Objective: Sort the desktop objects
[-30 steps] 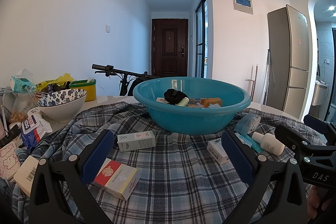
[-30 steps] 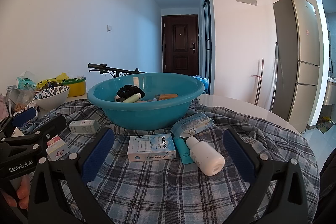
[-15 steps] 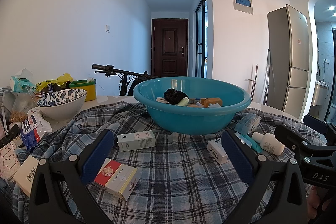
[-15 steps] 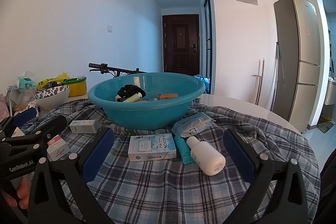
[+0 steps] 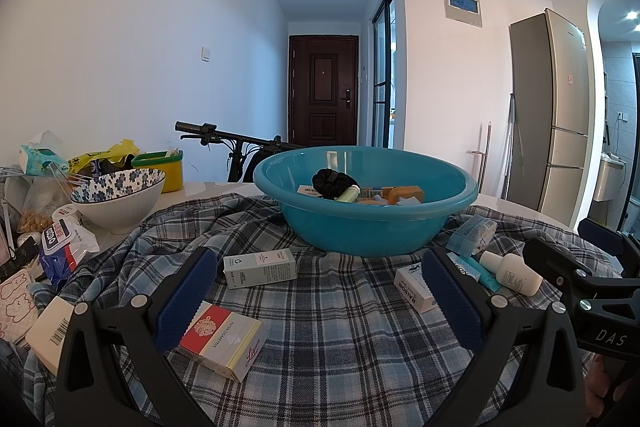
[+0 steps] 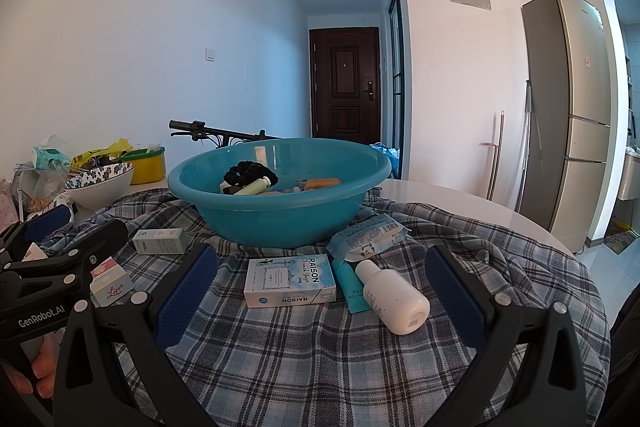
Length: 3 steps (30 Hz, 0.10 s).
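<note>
Sorting looks partway done: the teal basin (image 6: 276,215) holds several items, 6 lie loose on the plaid cloth (image 6: 320,359), and both the left gripper (image 5: 320,291) and right gripper (image 6: 320,287) gape wide, empty.

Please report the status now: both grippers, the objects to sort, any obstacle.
Left gripper open, empty. Right gripper open, empty. RAISON box and white bottle lie between right fingers; teal basin behind, partly filled. Path clear.

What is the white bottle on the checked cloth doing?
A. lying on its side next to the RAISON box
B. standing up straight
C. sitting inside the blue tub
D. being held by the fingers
A: the white bottle lies on its side on the checked cloth, just right of the RAISON box, outside the blue tub, with nothing gripping it.
</note>
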Available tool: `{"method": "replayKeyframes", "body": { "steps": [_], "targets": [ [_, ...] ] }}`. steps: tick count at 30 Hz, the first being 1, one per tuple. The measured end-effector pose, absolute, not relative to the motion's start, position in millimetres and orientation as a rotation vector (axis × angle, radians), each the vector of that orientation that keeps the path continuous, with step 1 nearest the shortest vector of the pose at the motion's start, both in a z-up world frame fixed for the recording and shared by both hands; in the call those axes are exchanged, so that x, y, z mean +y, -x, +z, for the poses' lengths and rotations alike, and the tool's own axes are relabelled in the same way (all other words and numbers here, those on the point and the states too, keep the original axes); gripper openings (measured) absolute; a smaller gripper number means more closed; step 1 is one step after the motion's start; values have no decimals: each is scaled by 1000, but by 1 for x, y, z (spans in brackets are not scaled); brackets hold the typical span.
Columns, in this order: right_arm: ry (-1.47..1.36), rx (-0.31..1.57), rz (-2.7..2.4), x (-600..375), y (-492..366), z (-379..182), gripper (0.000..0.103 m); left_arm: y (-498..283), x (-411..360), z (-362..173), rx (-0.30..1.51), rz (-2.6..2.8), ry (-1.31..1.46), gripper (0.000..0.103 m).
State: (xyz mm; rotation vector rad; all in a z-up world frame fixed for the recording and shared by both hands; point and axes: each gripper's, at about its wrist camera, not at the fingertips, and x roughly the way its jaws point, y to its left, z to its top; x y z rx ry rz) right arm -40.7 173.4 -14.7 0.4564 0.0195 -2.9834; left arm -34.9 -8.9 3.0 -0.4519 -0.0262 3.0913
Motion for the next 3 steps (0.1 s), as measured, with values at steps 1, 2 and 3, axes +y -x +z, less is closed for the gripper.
{"method": "replayKeyframes", "body": {
  "steps": [1, 2, 3],
  "targets": [
    [-456, 19, -2983, 173, 41, -15, 103, 35, -9, 3, -26, 3091, 452, 103],
    [-456, 19, -2983, 173, 41, -15, 103, 35, -9, 3, -26, 3091, 452, 103],
    [-456, 19, -2983, 173, 41, -15, 103, 35, -9, 3, -26, 3091, 452, 103]
  ]
}}
